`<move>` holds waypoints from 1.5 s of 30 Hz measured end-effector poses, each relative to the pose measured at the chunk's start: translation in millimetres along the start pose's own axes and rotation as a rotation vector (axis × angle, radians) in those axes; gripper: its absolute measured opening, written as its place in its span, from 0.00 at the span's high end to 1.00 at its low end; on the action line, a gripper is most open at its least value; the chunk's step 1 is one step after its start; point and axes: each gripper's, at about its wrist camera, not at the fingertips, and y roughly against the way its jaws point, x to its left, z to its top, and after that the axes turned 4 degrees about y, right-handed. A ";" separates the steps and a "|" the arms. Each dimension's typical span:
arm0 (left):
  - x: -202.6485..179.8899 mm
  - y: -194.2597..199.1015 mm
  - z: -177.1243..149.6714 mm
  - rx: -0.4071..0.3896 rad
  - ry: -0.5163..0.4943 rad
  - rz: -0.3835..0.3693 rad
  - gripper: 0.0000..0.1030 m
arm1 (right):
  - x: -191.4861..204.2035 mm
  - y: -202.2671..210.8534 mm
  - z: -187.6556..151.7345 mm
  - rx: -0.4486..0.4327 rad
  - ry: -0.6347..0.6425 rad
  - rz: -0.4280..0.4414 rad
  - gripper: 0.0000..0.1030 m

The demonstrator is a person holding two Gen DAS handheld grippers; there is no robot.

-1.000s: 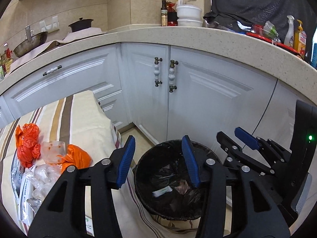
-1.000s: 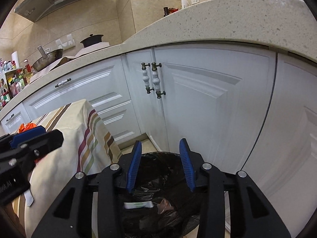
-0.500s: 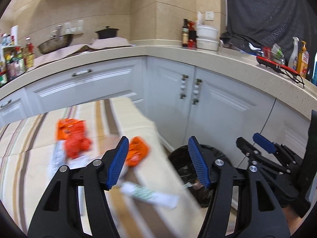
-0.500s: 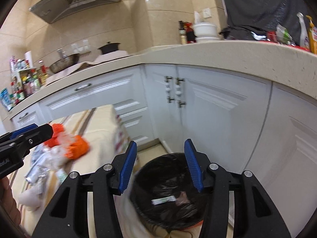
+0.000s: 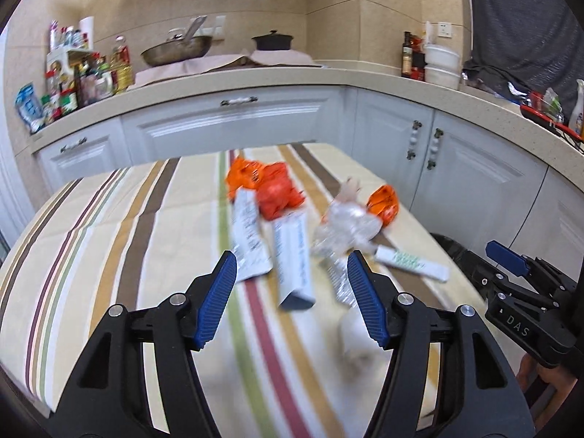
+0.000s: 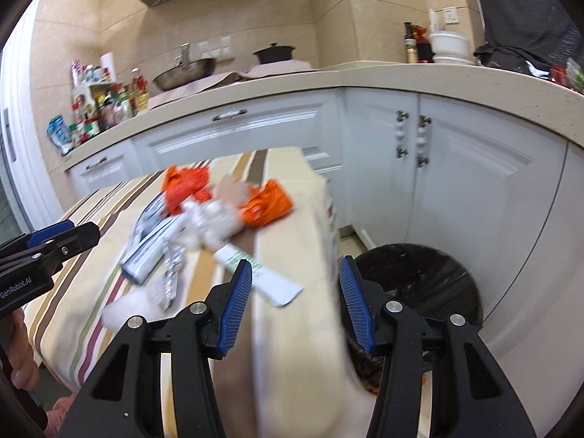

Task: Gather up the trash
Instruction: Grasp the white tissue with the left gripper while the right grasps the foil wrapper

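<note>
A pile of trash lies on the striped table (image 5: pixel 109 226): orange wrappers (image 5: pixel 270 186), white paper packets (image 5: pixel 294 259), crumpled clear plastic (image 5: pixel 346 222), a small white tube (image 5: pixel 410 263) and a white wad (image 5: pixel 359 339). My left gripper (image 5: pixel 292 303) is open and empty, above the table just short of the pile. My right gripper (image 6: pixel 295 303) is open and empty, over the table's right edge, with the small white tube (image 6: pixel 262 277) just ahead. The black-lined trash bin (image 6: pixel 430 277) stands on the floor right of the table.
White cabinets (image 5: pixel 456 168) and a beige countertop (image 6: pixel 456 80) wrap around behind and to the right. A wok (image 5: pixel 175 49), a black pot (image 5: pixel 272 42), bottles and bowls stand on the counter. The right gripper shows at the right edge of the left wrist view (image 5: pixel 518 292).
Both grippers have swung left and up from over the bin toward the table. The trash pile now lies in front of the left gripper. Both stay open.
</note>
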 end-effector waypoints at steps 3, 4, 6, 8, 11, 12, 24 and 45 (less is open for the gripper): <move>8.3 6.2 -8.2 0.003 0.008 -0.011 0.40 | 9.8 1.6 -4.0 0.009 0.009 0.007 0.51; 9.6 8.8 -11.3 0.002 0.006 -0.016 0.40 | 12.2 1.8 -5.0 0.012 0.013 0.007 0.51; 10.1 11.3 -15.8 0.005 0.003 -0.026 0.40 | 15.9 2.6 -7.6 0.019 0.018 0.007 0.51; 10.5 12.7 -19.3 0.011 0.004 -0.040 0.40 | 18.9 4.5 -10.2 0.022 0.020 0.006 0.51; 6.7 13.6 -24.3 0.014 0.000 -0.057 0.40 | 21.2 7.2 -13.9 0.026 0.022 -0.001 0.51; 4.6 12.8 -25.2 0.016 -0.003 -0.063 0.40 | 21.0 7.6 -14.5 0.027 0.021 -0.003 0.51; -33.0 -16.5 -42.8 0.068 -0.068 -0.106 0.40 | 0.6 12.6 -21.9 0.027 -0.024 -0.032 0.52; -2.5 4.7 -46.1 0.056 -0.069 -0.142 0.83 | 38.6 -8.2 -16.0 0.049 0.042 0.059 0.51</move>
